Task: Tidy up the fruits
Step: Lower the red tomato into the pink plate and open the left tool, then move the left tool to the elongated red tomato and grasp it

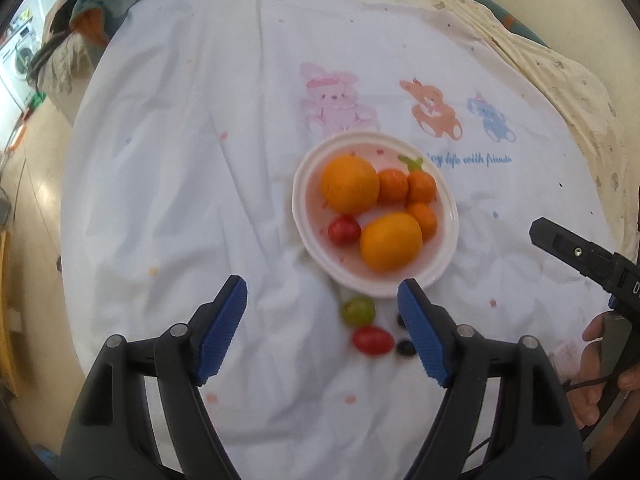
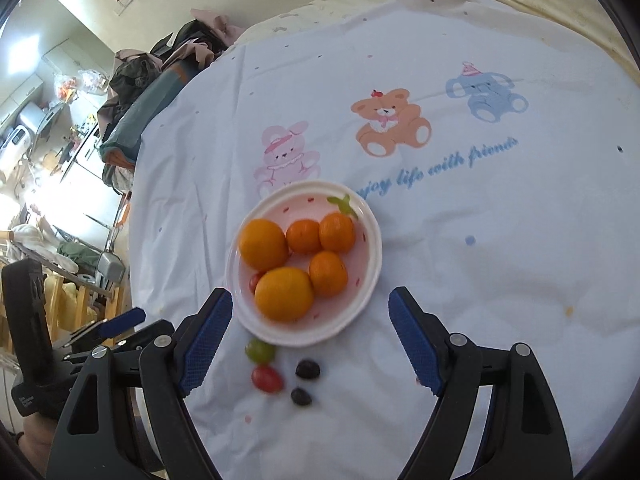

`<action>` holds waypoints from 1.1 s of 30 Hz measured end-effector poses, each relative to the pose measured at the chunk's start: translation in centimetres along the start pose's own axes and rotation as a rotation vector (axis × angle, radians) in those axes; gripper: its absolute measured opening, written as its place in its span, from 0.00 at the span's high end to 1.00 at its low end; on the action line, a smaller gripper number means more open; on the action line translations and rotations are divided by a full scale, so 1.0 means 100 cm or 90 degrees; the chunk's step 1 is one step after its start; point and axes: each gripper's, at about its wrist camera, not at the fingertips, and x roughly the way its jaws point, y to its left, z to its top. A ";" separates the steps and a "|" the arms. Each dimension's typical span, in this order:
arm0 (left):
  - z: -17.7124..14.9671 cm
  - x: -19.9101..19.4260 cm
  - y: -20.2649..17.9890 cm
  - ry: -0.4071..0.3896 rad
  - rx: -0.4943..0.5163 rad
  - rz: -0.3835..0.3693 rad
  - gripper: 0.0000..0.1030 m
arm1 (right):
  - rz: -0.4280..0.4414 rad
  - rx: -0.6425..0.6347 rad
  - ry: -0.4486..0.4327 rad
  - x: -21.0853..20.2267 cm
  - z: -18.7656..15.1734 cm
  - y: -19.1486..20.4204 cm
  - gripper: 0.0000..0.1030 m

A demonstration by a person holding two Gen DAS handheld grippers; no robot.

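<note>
A white plate (image 1: 448,236) (image 2: 372,264) holds two big oranges (image 1: 350,184) (image 2: 283,294), three small mandarins (image 1: 394,186) (image 2: 337,232) and a red cherry tomato (image 1: 344,231) (image 2: 254,281). On the cloth in front of it lie a green-red tomato (image 1: 358,311) (image 2: 259,350), a red tomato (image 1: 373,340) (image 2: 267,378) and two dark grapes (image 1: 406,348) (image 2: 307,369). My left gripper (image 1: 322,310) is open and empty above the loose fruit. My right gripper (image 2: 310,320) is open and empty over the plate's near rim.
A white cloth with printed cartoon animals (image 1: 430,108) (image 2: 390,120) covers the surface. The right gripper's body (image 1: 580,256) shows at the right edge of the left wrist view; the left gripper's finger (image 2: 120,320) shows at the left of the right wrist view. Piled clothes (image 2: 160,72) lie beyond the far left edge.
</note>
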 end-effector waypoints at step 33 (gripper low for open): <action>-0.065 0.092 -0.055 0.091 0.158 -0.048 0.50 | 0.021 0.206 0.081 0.002 -0.045 -0.066 0.19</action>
